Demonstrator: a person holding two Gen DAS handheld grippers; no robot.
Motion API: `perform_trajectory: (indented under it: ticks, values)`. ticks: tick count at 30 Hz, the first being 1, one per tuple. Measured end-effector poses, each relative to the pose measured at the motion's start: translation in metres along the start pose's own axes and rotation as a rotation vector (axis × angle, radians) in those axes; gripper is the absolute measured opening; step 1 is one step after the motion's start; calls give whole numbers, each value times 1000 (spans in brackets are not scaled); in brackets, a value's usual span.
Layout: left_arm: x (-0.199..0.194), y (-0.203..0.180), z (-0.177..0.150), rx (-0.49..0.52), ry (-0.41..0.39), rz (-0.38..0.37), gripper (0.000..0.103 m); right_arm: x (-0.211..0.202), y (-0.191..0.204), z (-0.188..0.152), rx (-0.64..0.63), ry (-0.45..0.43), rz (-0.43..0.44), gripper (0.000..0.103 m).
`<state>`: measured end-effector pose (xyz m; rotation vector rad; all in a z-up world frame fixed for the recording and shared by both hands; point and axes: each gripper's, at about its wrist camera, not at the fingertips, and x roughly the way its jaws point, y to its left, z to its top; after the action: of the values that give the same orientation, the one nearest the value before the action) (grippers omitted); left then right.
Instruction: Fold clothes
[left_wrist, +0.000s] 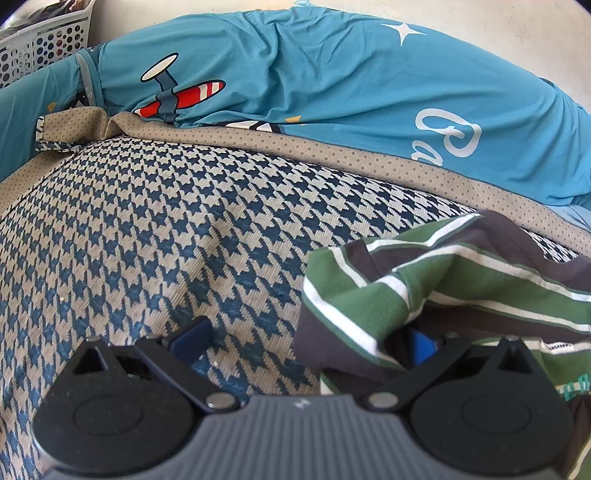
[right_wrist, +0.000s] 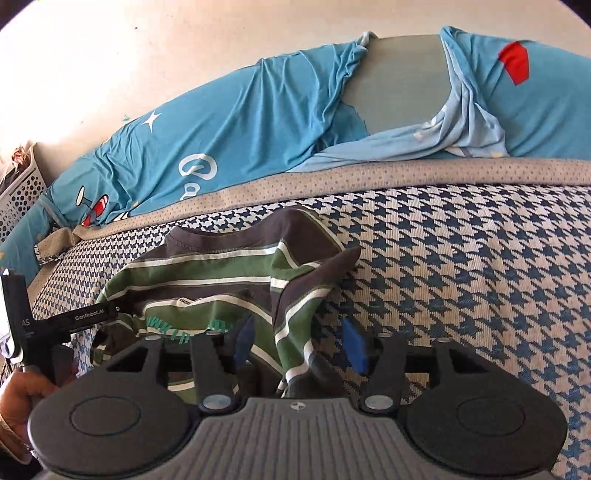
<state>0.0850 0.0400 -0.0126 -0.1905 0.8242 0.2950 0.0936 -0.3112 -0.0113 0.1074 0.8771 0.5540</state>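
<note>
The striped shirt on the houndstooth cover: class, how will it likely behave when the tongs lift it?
The striped shirt lies crumpled in soft folds, so it will probably hang limp and droop rather than hold shape. It looks like thin knit, so likely light. The houndstooth cover looks coarsely woven, so the shirt may drag instead of sliding freely.

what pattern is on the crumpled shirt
Green, dark grey and white stripes on the crumpled striped shirt, clearest in the right wrist view.

Both wrist views low, close over bed (left_wrist: 147, 229); share striped shirt (right_wrist: 229, 273).
</note>
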Motion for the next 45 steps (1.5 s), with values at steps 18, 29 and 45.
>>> perform_trajectory:
  ticks: [18, 29, 45]
  values:
    - [0, 6, 2, -36, 18, -19, 103, 26, 34, 7, -12, -164, -50, 8]
    - [2, 7, 2, -50, 29, -25, 103, 63, 155, -65, -657, 22, 89, 26]
    - [1, 5, 2, -49, 29, -17, 103, 23, 92, -6, -390, -72, 40, 40]
